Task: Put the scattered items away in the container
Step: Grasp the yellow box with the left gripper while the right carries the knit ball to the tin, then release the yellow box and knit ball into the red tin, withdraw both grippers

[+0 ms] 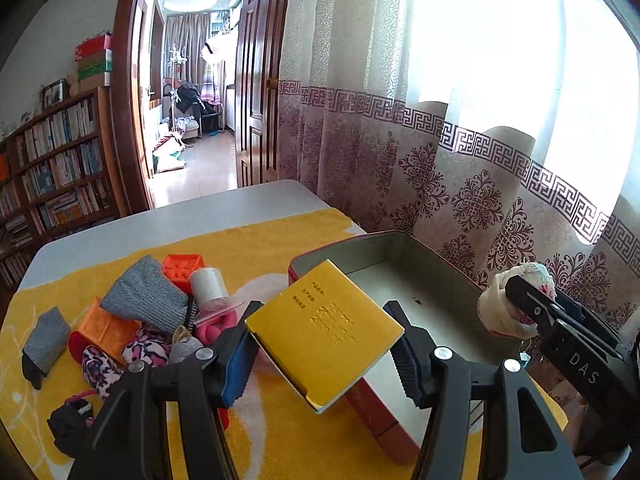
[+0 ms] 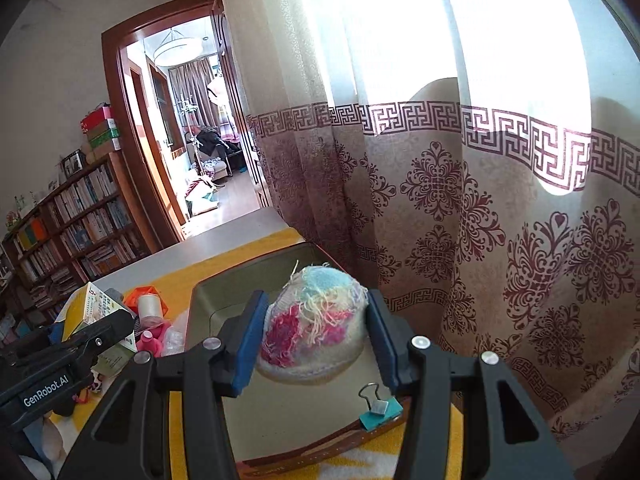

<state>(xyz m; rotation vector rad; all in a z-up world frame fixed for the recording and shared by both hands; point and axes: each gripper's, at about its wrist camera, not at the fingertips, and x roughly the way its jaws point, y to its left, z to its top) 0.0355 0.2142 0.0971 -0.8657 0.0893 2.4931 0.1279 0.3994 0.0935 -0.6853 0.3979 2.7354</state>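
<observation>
Holding a flat yellow cardboard box (image 1: 325,334) between its two black fingers, the left gripper (image 1: 324,340) is staying above the near corner of the red rectangular metal tin (image 1: 372,412), which is the container. The jaws are about half open and the blue pads are pressing on both sides of the box, which is tilted.

The right gripper (image 2: 314,330) is closing on a round knitted ball of white, pink and light blue yarn (image 2: 314,320), and it is hanging over the grey inside of the tin. Its jaws are also about half open, with the ball filling the gap between them. A teal binder clip (image 2: 380,410) is lying inside the tin by the near wall.

Beside the tin, on the yellow towel (image 1: 256,240), a pile is waiting: a grey knitted sock (image 1: 146,294), an orange plastic block (image 1: 184,266), a white spool of thread (image 1: 208,286) and some pink patterned cloth (image 1: 146,350).
</observation>
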